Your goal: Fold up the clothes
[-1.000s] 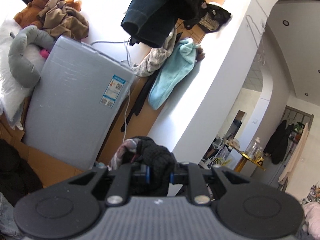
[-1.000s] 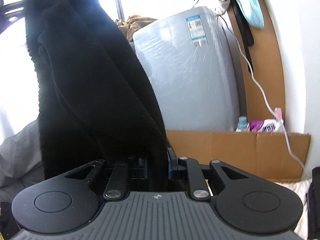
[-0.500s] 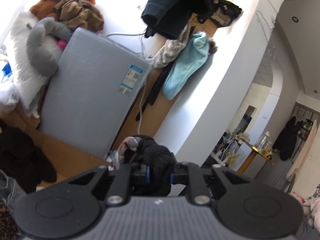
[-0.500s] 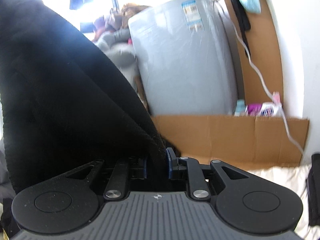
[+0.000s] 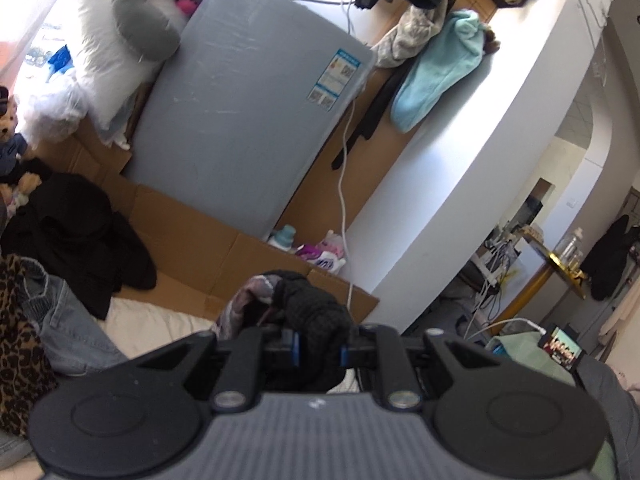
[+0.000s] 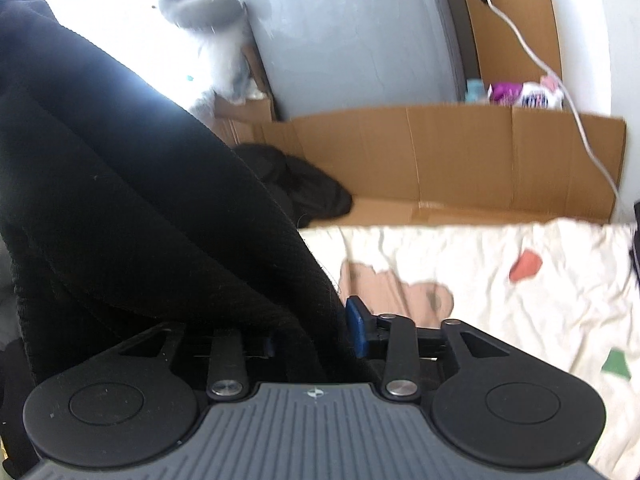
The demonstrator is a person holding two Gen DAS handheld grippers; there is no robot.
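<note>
While the left gripper (image 5: pixel 318 350) stayed clamped on the black garment (image 5: pixel 316 320), the right gripper (image 6: pixel 312 338), at six o'clock, was opening, the black cloth (image 6: pixel 132 216) between its jaws, likely to lay it down.

A lived-in home, clearly: a grey washing machine (image 5: pixel 240 120) is flanked by flattened cardboard (image 5: pixel 192 236), detergent bottles (image 5: pixel 320 254) are tucked at its right, clothes are piled about, and a printed bedsheet (image 6: pixel 500 280) is spread nearby.
</note>
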